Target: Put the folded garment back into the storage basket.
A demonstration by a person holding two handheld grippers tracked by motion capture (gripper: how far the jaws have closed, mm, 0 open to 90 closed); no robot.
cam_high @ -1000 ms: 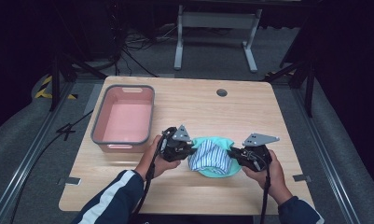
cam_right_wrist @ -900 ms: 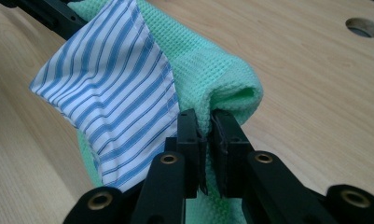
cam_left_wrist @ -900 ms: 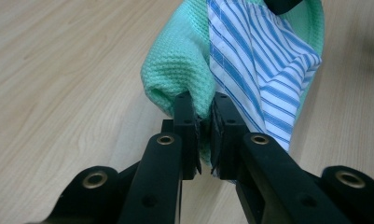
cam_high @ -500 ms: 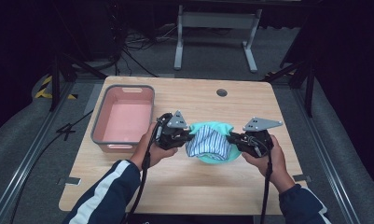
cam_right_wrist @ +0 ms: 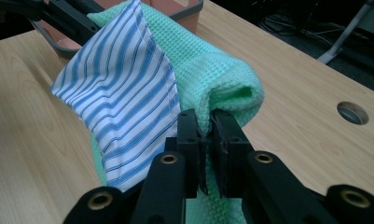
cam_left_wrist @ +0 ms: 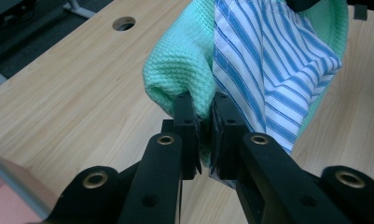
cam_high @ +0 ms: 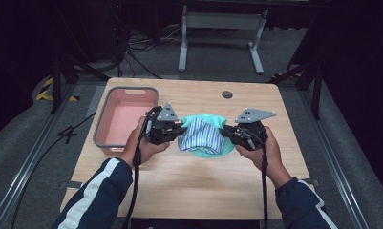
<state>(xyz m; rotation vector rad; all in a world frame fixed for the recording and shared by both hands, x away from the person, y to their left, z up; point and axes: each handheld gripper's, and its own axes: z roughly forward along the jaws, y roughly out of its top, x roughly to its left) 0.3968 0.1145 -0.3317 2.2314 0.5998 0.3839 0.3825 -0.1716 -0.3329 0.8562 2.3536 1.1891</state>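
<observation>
A mint-green waffle cloth [cam_high: 206, 120] and a blue-and-white striped cloth [cam_high: 197, 135] hang bunched together between my two grippers, above the middle of the wooden table [cam_high: 179, 176]. My left gripper [cam_high: 178, 130] is shut on the left end of the bundle. Its own view has the green cloth [cam_left_wrist: 180, 60] and the striped cloth [cam_left_wrist: 268, 56] pinched between its jaws. My right gripper [cam_high: 226, 130] is shut on the right end, where the green cloth [cam_right_wrist: 212, 74] folds over its jaws beside the striped cloth [cam_right_wrist: 124, 102].
A pink bin with a grey rim [cam_high: 103, 138] stands at the table's left, close to my left hand. A round cable hole [cam_high: 227, 94] sits near the far edge. Metal frame legs [cam_high: 182, 43] stand on the floor beyond the table.
Both grippers have risen and moved away from me with the cloths. The bundle, which lay on the table, now hangs stretched between them.
</observation>
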